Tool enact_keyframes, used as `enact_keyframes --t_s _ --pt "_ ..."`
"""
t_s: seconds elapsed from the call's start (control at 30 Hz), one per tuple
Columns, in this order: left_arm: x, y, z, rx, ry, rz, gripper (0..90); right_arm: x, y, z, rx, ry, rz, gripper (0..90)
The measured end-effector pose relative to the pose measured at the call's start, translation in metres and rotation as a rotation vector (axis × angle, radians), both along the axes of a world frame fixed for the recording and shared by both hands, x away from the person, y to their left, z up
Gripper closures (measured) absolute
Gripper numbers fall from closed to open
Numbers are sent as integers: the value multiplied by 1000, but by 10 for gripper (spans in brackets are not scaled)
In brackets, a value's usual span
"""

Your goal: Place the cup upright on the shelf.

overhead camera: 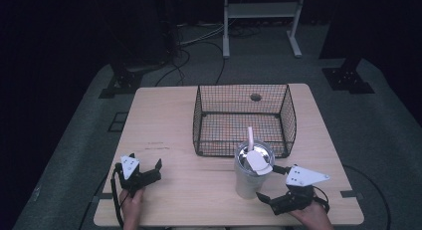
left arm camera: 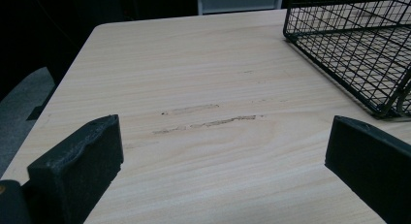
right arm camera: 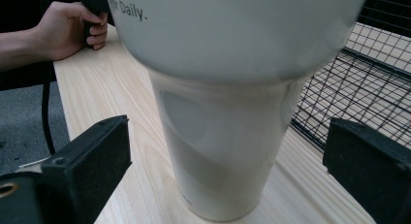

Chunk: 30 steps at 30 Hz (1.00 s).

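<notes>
A tall white tumbler with a lid and a white straw stands upright on the table, just in front of the wire basket. My right gripper is open beside it, one jaw on each side of its lower body without touching. Up close, the tumbler rises between the jaws of the right gripper, with dark lettering near its top. My left gripper rests open at the near left of the table; the left gripper has bare wood between its jaws.
The black wire basket sits at the middle back of the table. A small dark round thing lies behind it or in it. A hand holds the other gripper at the far table edge. Cables and metal stands lie on the floor beyond.
</notes>
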State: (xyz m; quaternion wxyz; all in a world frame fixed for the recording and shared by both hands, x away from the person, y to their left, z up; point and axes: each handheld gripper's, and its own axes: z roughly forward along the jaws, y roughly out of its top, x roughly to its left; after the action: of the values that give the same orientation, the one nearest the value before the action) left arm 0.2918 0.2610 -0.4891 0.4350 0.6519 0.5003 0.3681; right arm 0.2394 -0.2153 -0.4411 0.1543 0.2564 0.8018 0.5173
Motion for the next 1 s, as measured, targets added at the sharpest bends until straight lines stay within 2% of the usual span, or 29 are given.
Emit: enact_keyframes --t_s 0.4,0.63,1.0 --pt "0 0 0 1 0 0 0 12 12 -7 27 5 11 25" --pt "0 0 0 1 0 -1 0 18 23 -9 64 -30 22 26" --pt "0 0 0 1 0 -2 0 22 29 -11 113 -54 16 28"
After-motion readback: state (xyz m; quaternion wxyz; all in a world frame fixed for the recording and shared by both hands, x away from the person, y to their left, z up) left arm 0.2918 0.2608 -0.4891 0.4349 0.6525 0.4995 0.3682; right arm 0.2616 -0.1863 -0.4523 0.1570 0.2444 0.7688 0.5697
